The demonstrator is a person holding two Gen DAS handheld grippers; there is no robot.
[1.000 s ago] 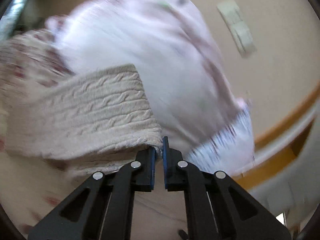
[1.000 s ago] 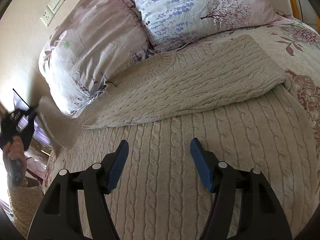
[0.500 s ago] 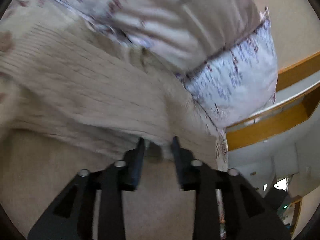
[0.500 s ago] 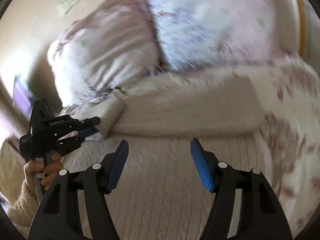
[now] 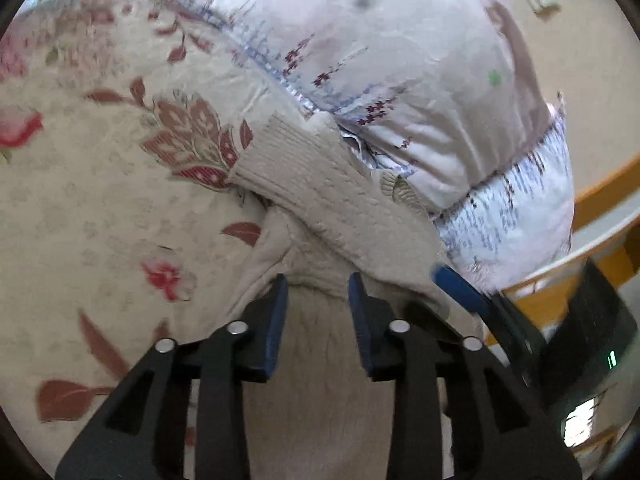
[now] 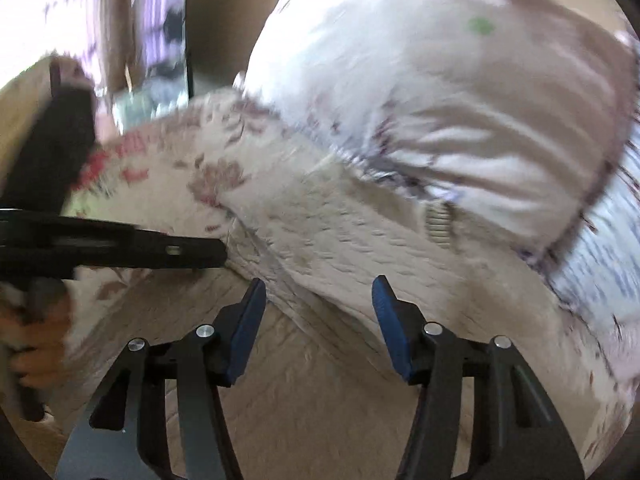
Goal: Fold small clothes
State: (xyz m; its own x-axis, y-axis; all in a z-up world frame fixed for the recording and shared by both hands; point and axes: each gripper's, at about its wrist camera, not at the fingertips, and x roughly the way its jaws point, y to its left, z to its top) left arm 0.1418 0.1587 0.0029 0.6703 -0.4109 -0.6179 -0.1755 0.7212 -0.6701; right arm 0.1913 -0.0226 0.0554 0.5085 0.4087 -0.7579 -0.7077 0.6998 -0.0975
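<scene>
On the floral bedspread (image 5: 100,208), against the pillow (image 5: 420,80) at the head edge, the left gripper (image 5: 316,292) has parted from its earlier clamp, empty, laying the sleeve (image 5: 320,184) across the sweater (image 6: 320,400), while the right gripper (image 6: 319,294) stays wide open, empty: sleeve fold placed.

The sweater (image 5: 340,216) lies on the bed (image 5: 100,208), its far edge against the pillow (image 5: 400,60) behind it, with the left gripper (image 5: 316,300) and right gripper (image 6: 320,300) side by side at its near fold.
</scene>
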